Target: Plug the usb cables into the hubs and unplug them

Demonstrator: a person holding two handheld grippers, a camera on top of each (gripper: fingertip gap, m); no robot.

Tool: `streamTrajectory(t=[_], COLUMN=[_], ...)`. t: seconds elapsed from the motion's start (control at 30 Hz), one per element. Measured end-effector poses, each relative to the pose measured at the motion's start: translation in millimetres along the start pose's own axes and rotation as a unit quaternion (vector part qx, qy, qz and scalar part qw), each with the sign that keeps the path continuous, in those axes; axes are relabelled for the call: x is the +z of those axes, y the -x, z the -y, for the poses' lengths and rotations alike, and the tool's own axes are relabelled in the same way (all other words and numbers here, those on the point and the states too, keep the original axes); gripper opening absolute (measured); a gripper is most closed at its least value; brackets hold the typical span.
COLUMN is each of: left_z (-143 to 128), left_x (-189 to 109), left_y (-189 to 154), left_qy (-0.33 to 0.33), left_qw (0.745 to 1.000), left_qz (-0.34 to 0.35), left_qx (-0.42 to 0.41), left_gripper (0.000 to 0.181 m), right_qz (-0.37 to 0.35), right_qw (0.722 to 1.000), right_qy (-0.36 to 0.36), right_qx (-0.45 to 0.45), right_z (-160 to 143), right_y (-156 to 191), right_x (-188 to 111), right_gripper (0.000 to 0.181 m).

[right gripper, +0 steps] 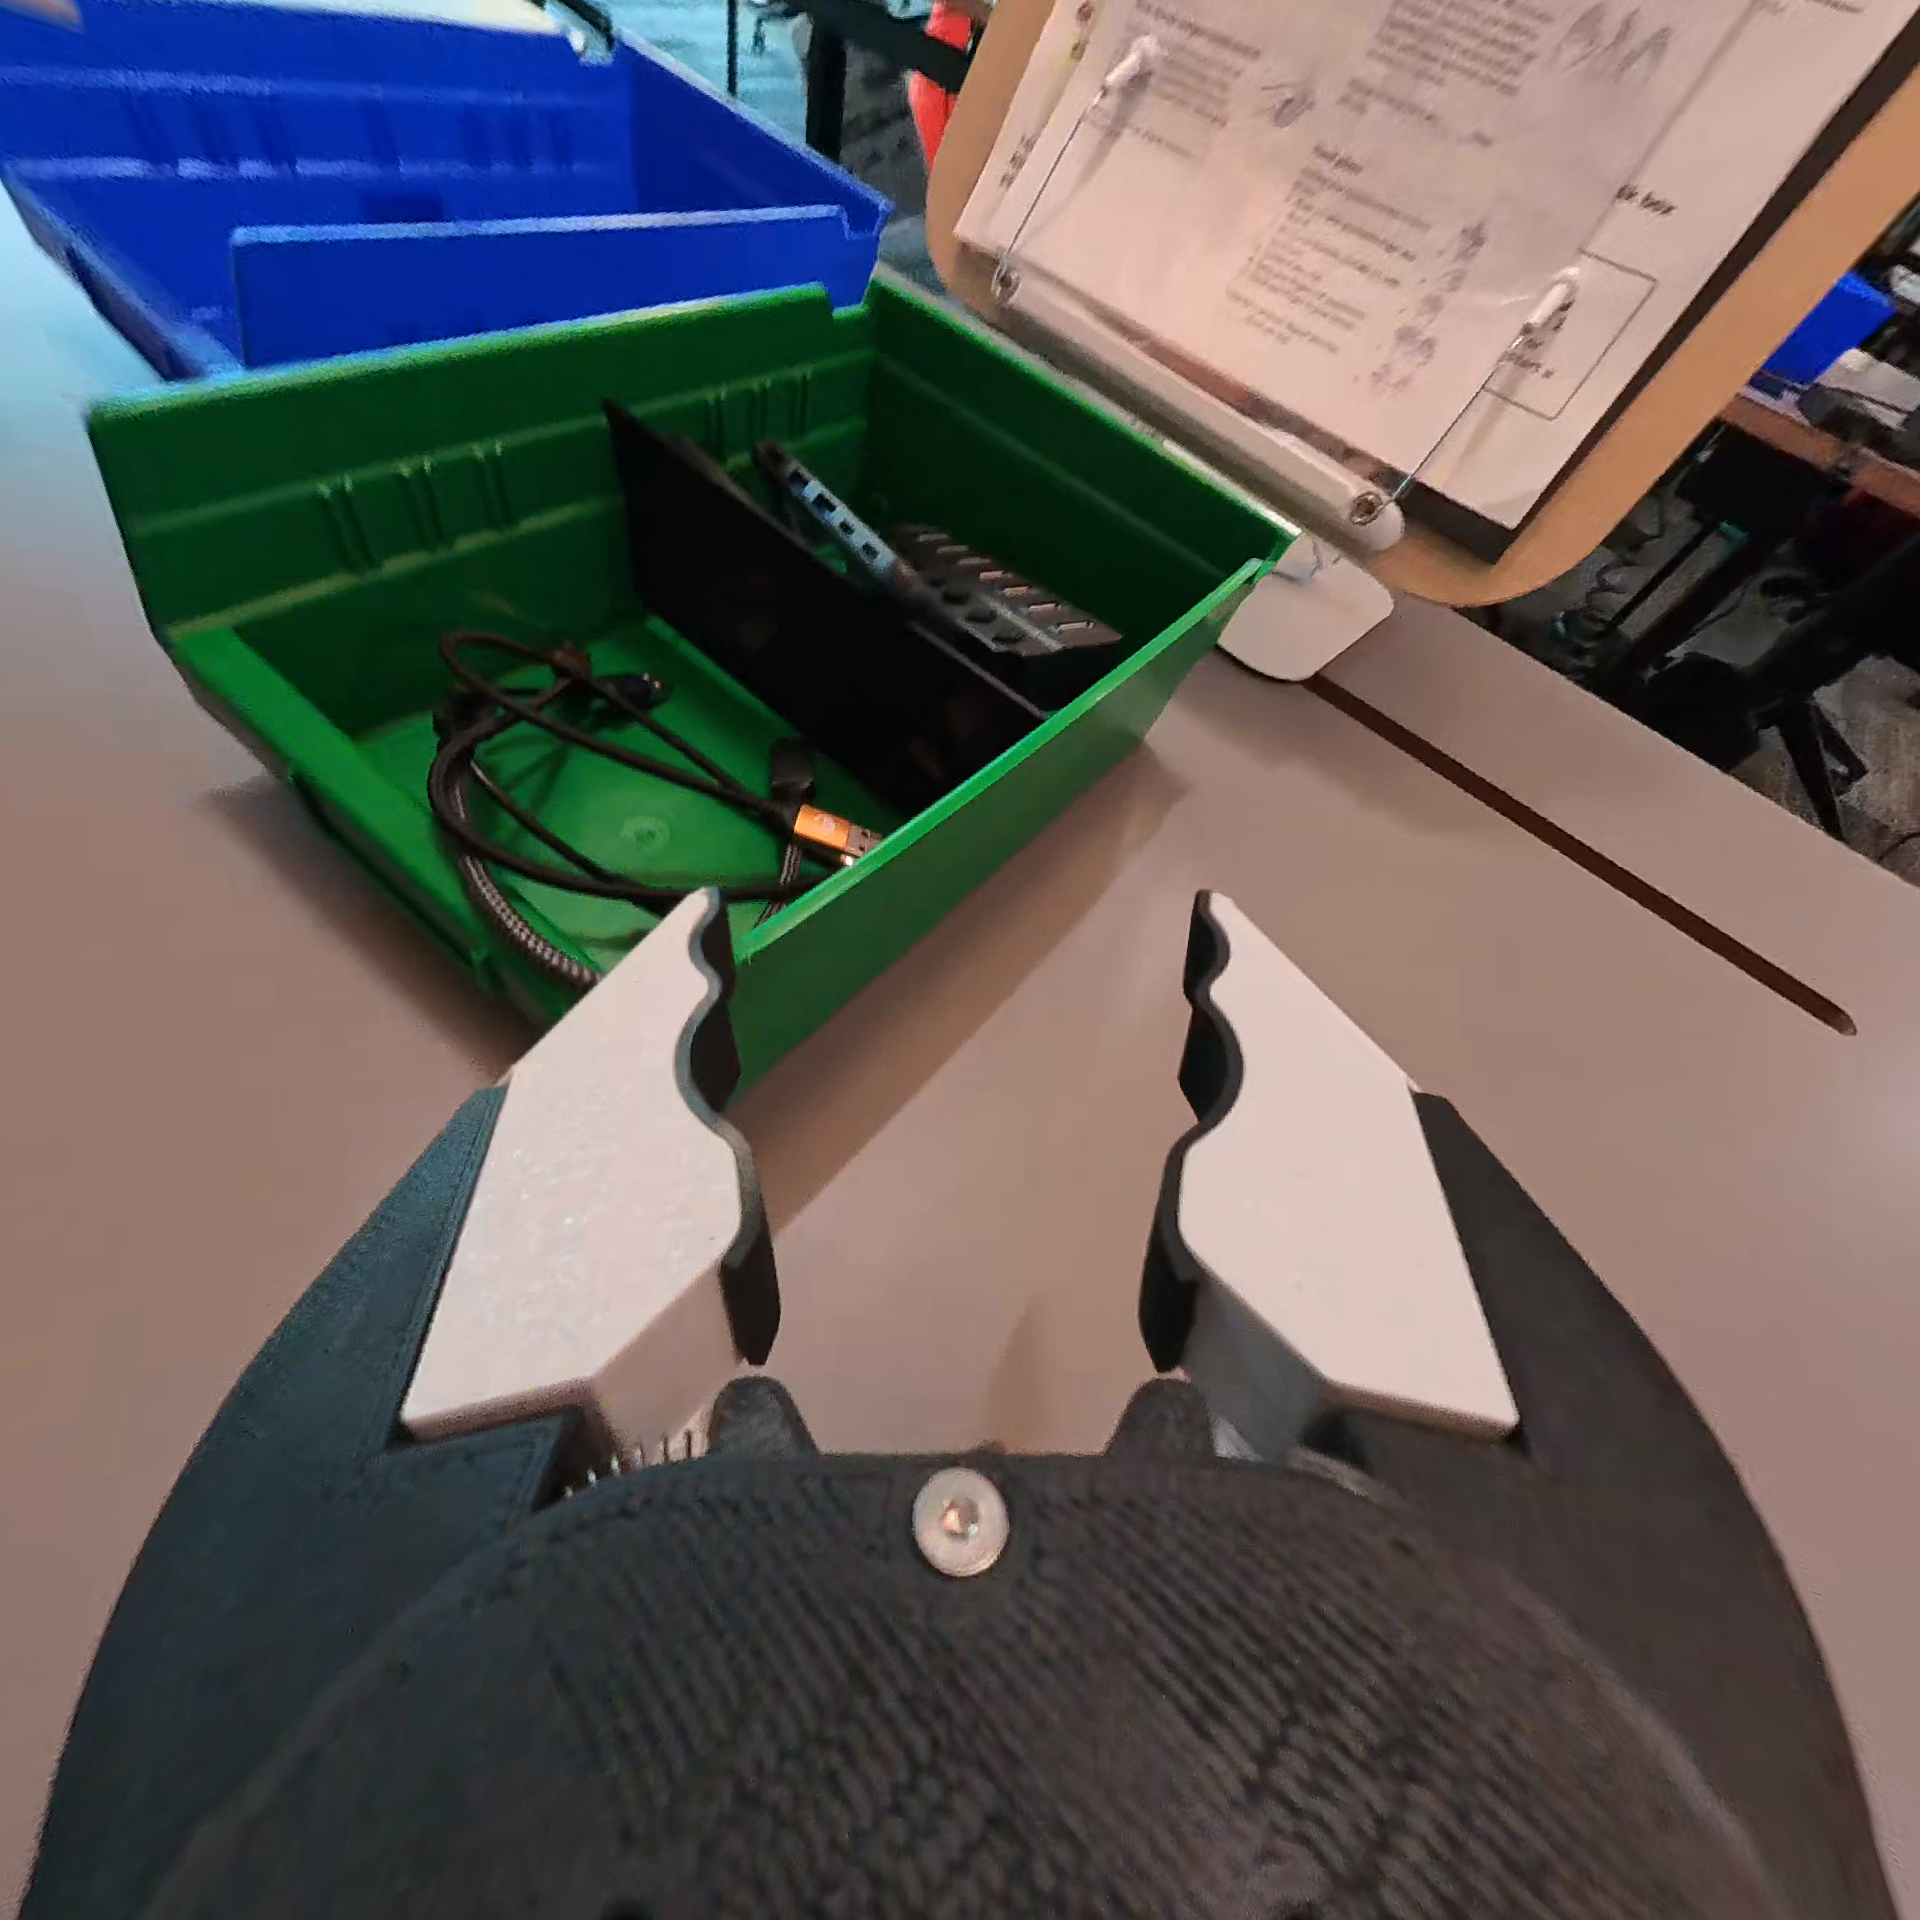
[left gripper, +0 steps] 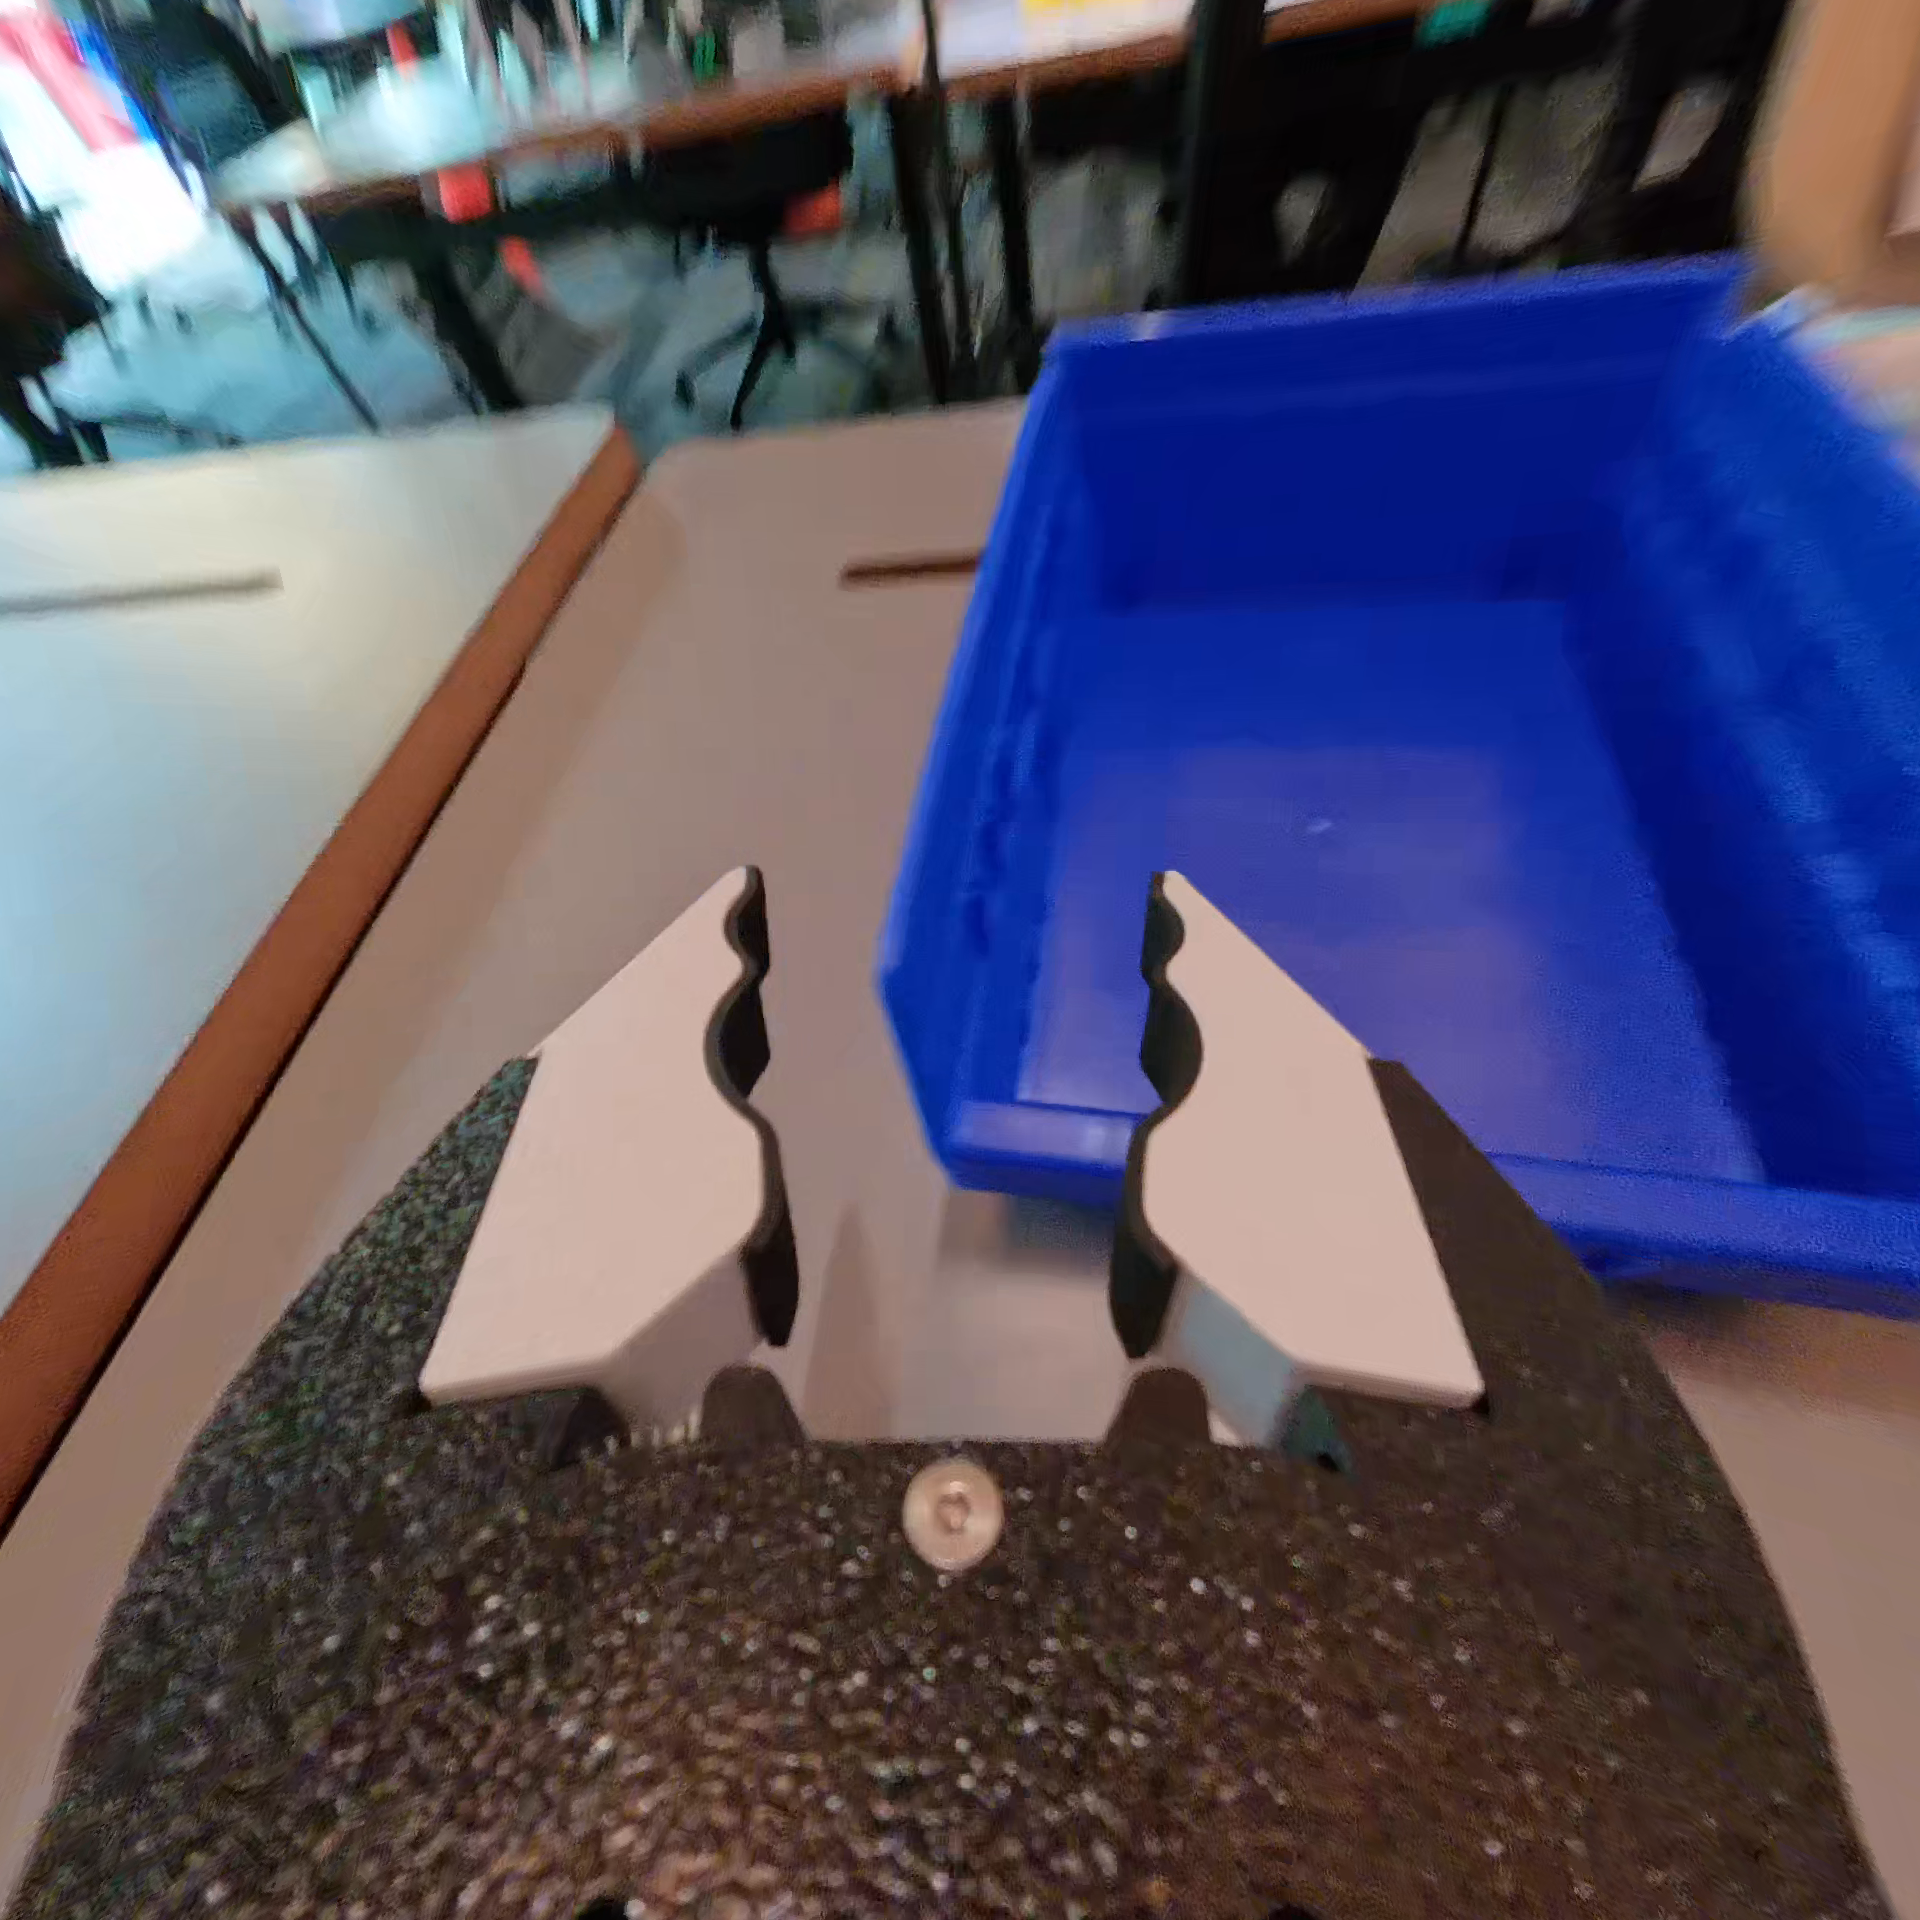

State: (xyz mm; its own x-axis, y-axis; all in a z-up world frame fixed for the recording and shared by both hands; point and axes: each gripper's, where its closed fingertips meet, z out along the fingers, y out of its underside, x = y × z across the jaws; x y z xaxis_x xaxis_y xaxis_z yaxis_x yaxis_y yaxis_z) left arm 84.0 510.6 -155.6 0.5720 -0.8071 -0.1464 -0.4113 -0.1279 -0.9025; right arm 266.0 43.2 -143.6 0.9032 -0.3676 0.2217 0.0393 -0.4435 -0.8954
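Note:
In the right wrist view a green bin (right gripper: pixel 997 790) stands on the grey table, split by a black divider (right gripper: pixel 790 623). Its left part holds coiled black USB cables (right gripper: pixel 540 748), one with an orange-collared plug (right gripper: pixel 826 826). Its right part holds dark USB hubs (right gripper: pixel 997 603) with rows of ports. My right gripper (right gripper: pixel 956 914) is open and empty, just in front of the bin's near corner. My left gripper (left gripper: pixel 956 894) is open and empty in the left wrist view, at the near left corner of an empty blue bin (left gripper: pixel 987 779).
The blue bin also shows behind the green one (right gripper: pixel 520 281). A wooden stand with printed sheets (right gripper: pixel 1403 239) stands at the back right. The grey table (right gripper: pixel 1351 987) has a dark slot (right gripper: pixel 1579 842). A second table (left gripper: pixel 208 727) lies left across a brown edge.

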Motion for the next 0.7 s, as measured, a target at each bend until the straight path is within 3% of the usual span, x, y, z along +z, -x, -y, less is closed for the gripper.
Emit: streamTrajectory(t=[0.1,0.17,0.27,0.37,0.43,0.5,0.7], left_z=[-27.7,-32.2,-32.3,-29.8,-23.7,-12.9,54.3], left_x=[29.6,35.7,38.1,32.2,22.4,6.7,-68.6], left_y=[7.0,-3.7,-4.1,-8.1,-9.1,-7.1,6.3], left_qy=[0.064,0.061,0.039,0.023,-0.003,-0.027,-0.133], left_qw=[0.997,0.994,0.994,0.995,0.992,0.991,0.99], left_qz=[-0.048,-0.094,-0.087,-0.095,-0.101,-0.086,0.015], left_qx=[-0.019,-0.006,0.049,-0.023,-0.079,-0.103,-0.051], left_gripper=[0.068,0.056,0.033,0.014,0.0,0.001,0.002], right_qz=[0.006,0.009,0.009,0.02,0.02,0.016,0.016], right_qw=[0.999,0.999,0.999,0.999,0.998,0.998,0.992], right_qy=[-0.033,-0.045,-0.047,-0.047,-0.053,-0.067,-0.118], right_qx=[0.005,0.003,-0.001,0.001,0.0,0.001,0.034], right_z=[14.3,19.6,20.1,20.3,23.3,28.0,42.5], right_y=[6.9,11.1,13.9,20.0,22.4,23.0,21.8], right_x=[-3.4,-4.4,-2.6,-0.5,-1.5,-4.5,-10.4], right_gripper=[0.086,0.087,0.087,0.088,0.088,0.088,0.089])
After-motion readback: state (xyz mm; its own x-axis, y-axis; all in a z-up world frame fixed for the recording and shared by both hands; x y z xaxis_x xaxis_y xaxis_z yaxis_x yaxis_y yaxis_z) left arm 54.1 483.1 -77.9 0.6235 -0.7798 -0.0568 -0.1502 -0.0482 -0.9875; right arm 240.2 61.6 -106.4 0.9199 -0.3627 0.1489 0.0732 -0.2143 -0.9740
